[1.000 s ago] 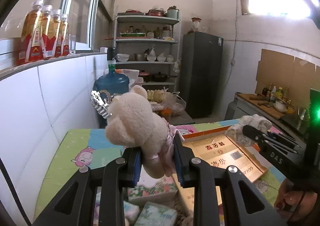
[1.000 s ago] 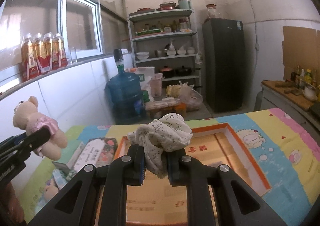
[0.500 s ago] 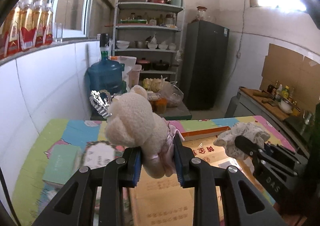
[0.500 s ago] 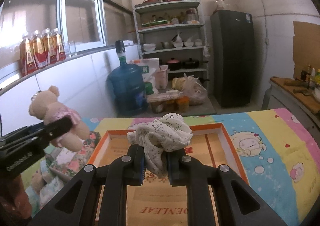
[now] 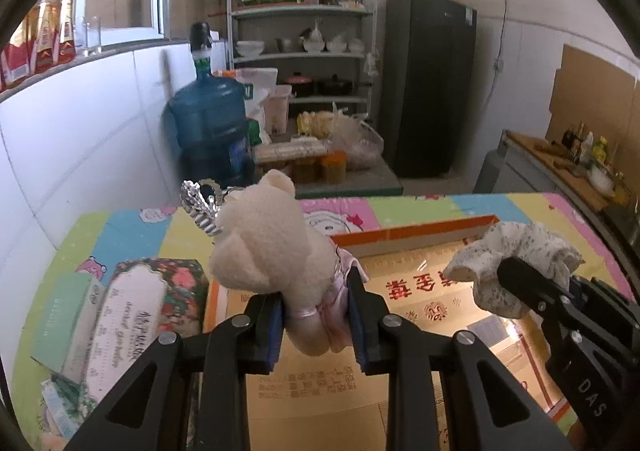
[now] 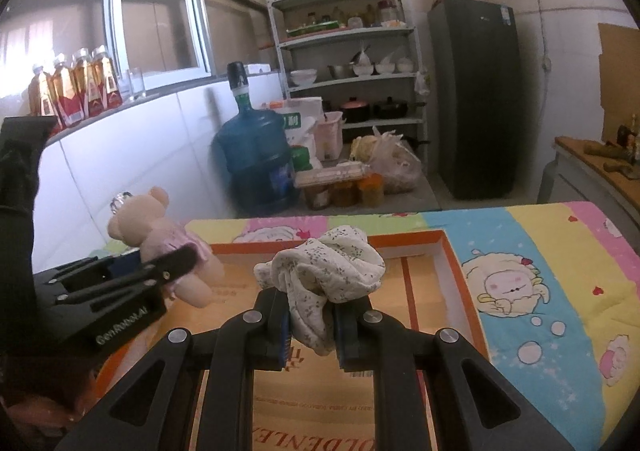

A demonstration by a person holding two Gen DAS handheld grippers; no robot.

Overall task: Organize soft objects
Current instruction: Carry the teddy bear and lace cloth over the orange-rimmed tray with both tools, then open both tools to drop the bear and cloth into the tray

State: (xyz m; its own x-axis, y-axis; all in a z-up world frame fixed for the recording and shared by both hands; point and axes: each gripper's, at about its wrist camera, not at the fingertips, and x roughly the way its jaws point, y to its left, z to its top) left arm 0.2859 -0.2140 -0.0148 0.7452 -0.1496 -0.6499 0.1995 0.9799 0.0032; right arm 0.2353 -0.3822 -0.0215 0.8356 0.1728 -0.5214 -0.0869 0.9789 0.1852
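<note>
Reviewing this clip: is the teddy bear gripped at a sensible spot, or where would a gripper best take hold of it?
The left gripper pinches the teddy bear across its dressed waist, coming from the leg end. That looks sensible: the waist is the narrowest, squashiest part, while the head is too bulky for the jaws and the metal keyring on it would likely slip.

A home kitchen: open shelves [image 6: 352,51] of bowls and pots, a dark fridge [image 6: 474,99], a blue water jug [image 6: 256,159], bottled drinks [image 6: 76,87] on the windowsill.
</note>
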